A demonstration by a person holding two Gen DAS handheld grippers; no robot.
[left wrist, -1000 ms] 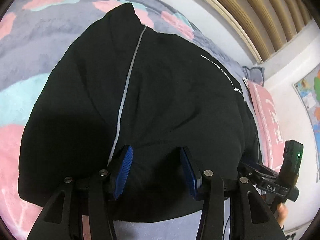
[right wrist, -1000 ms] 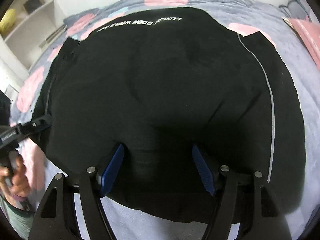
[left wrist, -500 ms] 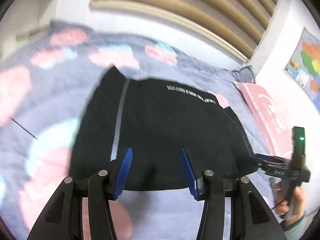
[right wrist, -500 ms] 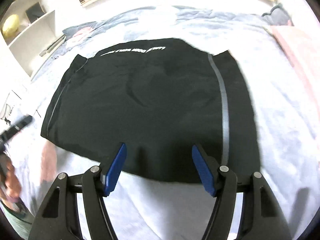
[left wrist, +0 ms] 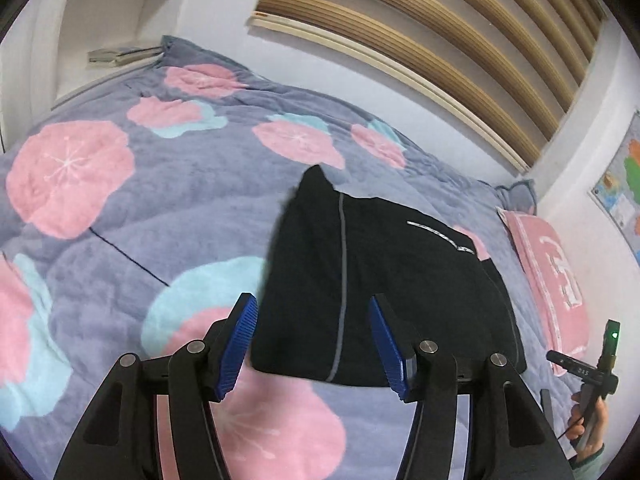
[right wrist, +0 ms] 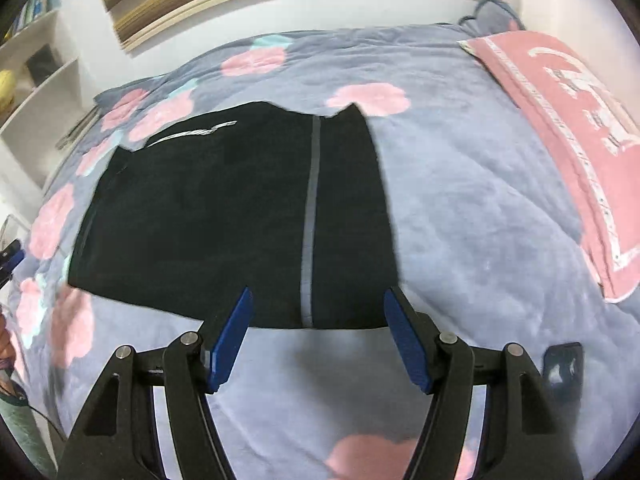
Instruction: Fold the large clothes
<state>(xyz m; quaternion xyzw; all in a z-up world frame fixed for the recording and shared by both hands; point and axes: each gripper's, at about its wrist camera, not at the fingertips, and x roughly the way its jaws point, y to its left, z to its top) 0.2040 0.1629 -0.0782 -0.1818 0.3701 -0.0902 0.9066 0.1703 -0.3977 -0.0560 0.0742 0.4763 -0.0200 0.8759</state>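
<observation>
Claws (left wrist: 312, 340) lifted, garment (right wrist: 240, 216) below (flat)

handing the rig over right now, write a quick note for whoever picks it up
Left gripper: open, nothing between its blue pads; its jaws have just been opening. It hangs above the near edge of the garment.
Right gripper: open and empty, also above the near edge.
The folded black fabric garment with the grey stripe lies flat on the grey blanket with pink flowers, a pink pillow beside it.
Done: garment folded into a rough rectangle and released.
Left: judge whether one more fold is wanted; the far corners stick up a little.
</observation>
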